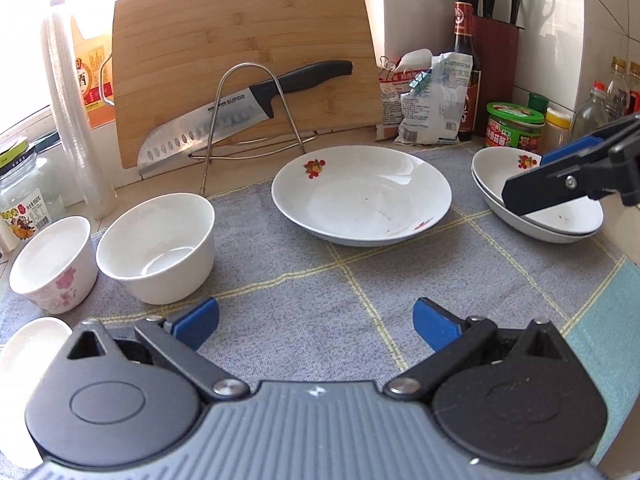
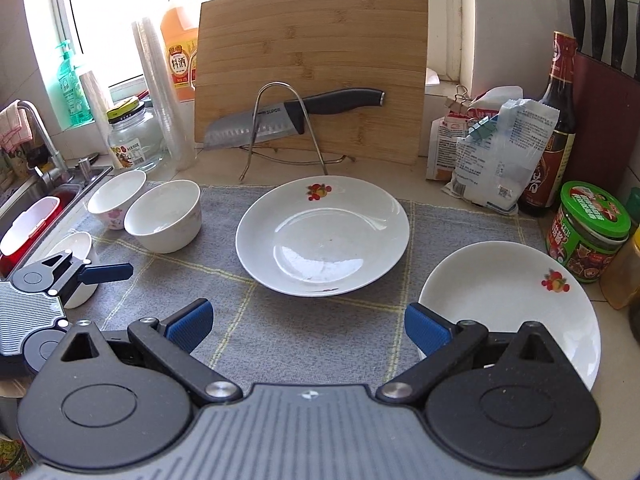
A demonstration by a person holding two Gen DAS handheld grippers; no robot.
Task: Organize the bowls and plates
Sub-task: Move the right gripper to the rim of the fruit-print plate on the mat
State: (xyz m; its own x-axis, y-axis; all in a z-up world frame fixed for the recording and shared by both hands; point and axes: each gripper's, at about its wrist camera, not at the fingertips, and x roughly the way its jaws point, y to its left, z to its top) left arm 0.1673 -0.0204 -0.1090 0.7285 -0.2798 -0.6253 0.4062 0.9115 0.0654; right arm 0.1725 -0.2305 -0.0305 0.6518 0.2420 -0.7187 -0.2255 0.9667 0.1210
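A lone white plate [image 2: 322, 236] lies flat on the worktop straight ahead of the right tool [image 2: 306, 326], nearer it than the left tool [image 1: 316, 320]; both tools gape wide and empty, stacked plates [image 2: 516, 304] just right.

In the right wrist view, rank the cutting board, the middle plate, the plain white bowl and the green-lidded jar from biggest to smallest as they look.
1. cutting board
2. middle plate
3. and 4. plain white bowl and green-lidded jar look about alike; the jar sits nearer the camera, so I will not rank them.
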